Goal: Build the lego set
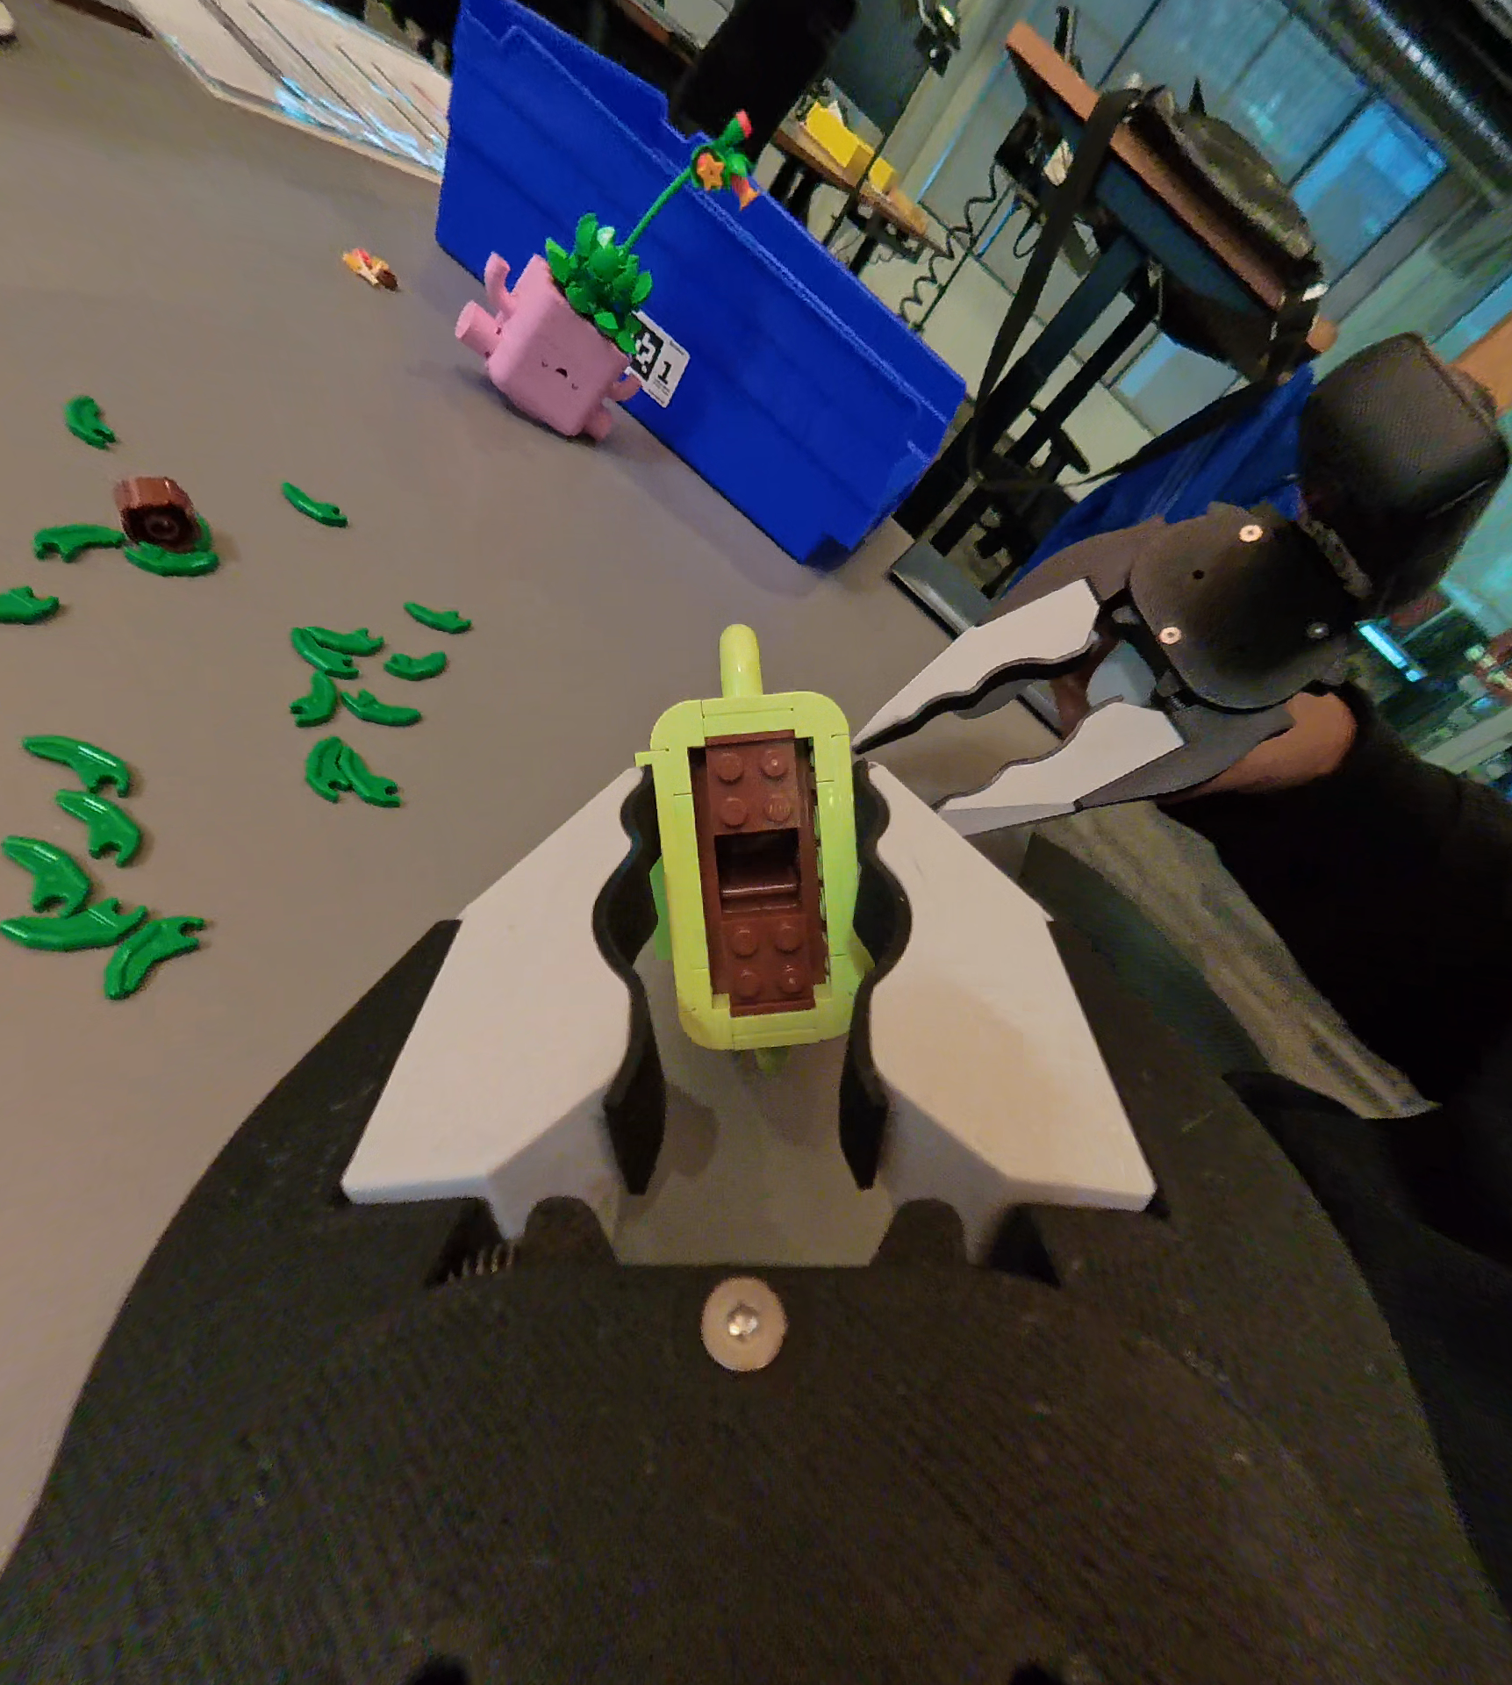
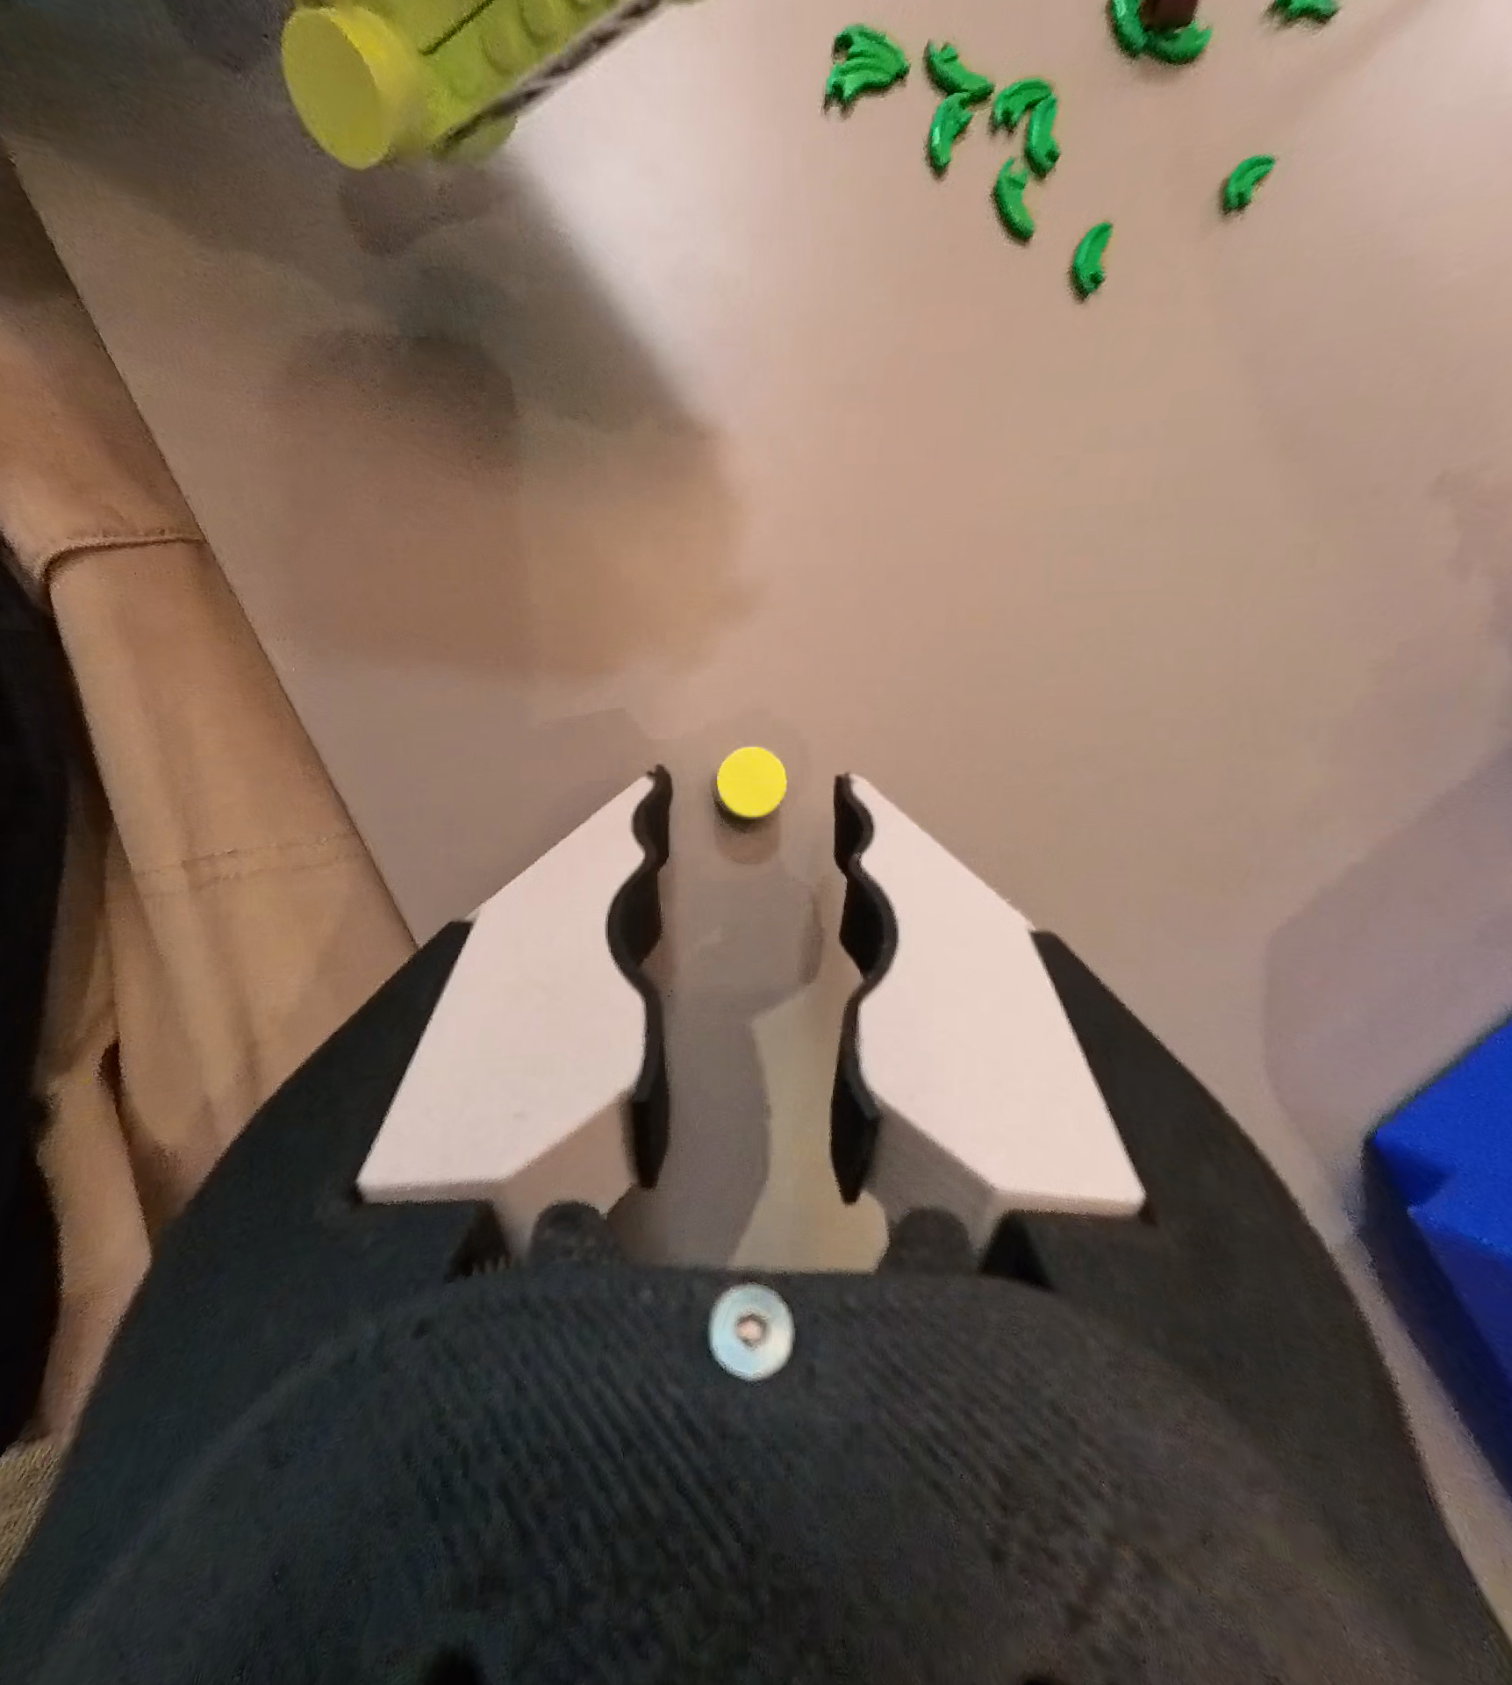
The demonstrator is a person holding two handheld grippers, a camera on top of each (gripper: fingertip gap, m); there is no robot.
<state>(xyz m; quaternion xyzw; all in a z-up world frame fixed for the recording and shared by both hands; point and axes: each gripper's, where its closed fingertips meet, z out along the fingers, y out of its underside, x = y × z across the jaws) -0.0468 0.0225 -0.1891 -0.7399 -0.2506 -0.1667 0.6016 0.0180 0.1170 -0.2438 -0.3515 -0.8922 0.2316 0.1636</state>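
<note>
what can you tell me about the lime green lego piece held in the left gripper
The lime green lego build is a box-like plastic pot of lime bricks framing a brown studded inner layer with a rectangular hole at its middle. A rounded lime peg sticks out of its far end. It is held off the grey table, open face toward the camera, clamped on both sides by the left gripper, whose fingers touch its long walls. In the right wrist view its round lime foot shows, blurred.

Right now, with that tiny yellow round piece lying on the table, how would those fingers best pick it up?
Grip the yellow round piece by its curved rim, one finger on each side, coming straight down from above. It lies flat on the table, so only the thin edge offers a hold. The right gripper is open and already lined up around it, probably needing only to lower and close.
</note>
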